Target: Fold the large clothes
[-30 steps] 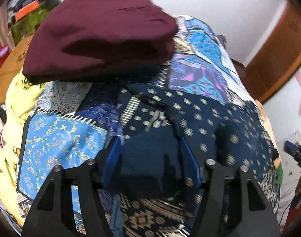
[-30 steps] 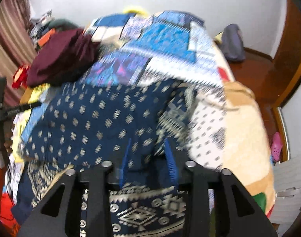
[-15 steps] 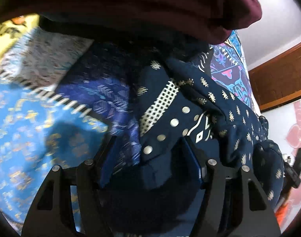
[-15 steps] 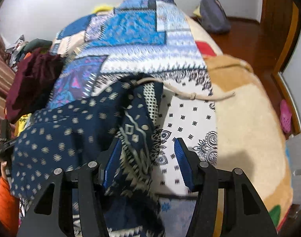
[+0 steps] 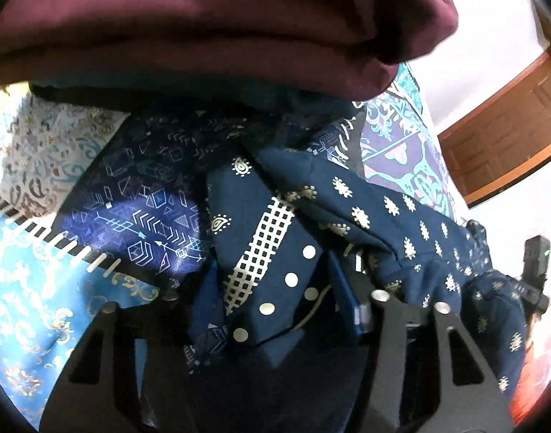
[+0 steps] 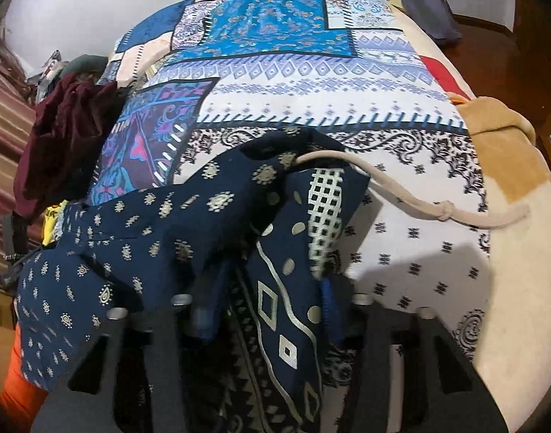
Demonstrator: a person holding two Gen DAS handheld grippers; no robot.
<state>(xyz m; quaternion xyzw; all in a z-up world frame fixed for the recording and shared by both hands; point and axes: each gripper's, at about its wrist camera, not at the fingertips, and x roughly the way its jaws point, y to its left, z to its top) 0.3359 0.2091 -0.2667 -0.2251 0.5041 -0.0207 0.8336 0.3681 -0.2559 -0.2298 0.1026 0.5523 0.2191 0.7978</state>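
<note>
On the bed's patchwork cover, beside a maroon garment, a navy printed garment is clamped at one bunched edge by the left hand-held gripper and at another by the right hand-held gripper, both jaws having just been closing.

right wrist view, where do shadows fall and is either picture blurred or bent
Right wrist view: a dark shadow lies on the white patterned bedspread right of the navy garment; the bed bulges from fisheye distortion. Left wrist view: the maroon cloth looms close and soft, shading the folds beneath; the door frame curves.
</note>
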